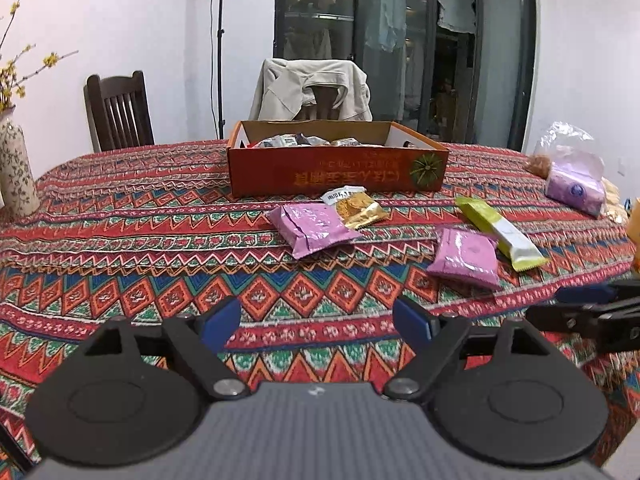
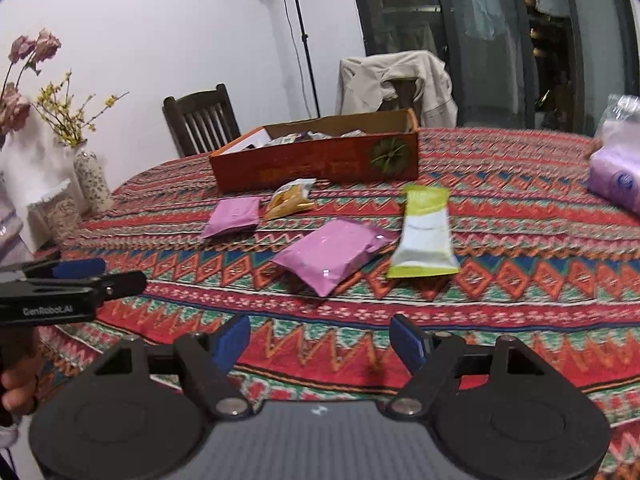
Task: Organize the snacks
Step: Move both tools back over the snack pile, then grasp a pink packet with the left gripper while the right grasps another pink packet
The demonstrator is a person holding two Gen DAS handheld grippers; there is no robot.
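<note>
An orange cardboard box with several snack packets inside stands at the far middle of the table. In front of it lie two pink packets, a gold packet and a green-and-white bar. My left gripper is open and empty, hovering over the near table. My right gripper is open and empty, short of the nearer pink packet. Each gripper shows at the edge of the other's view.
A patterned cloth covers the table. A vase with flowers stands at the left edge. A plastic bag with purple packs lies at the right. Two chairs stand behind the table.
</note>
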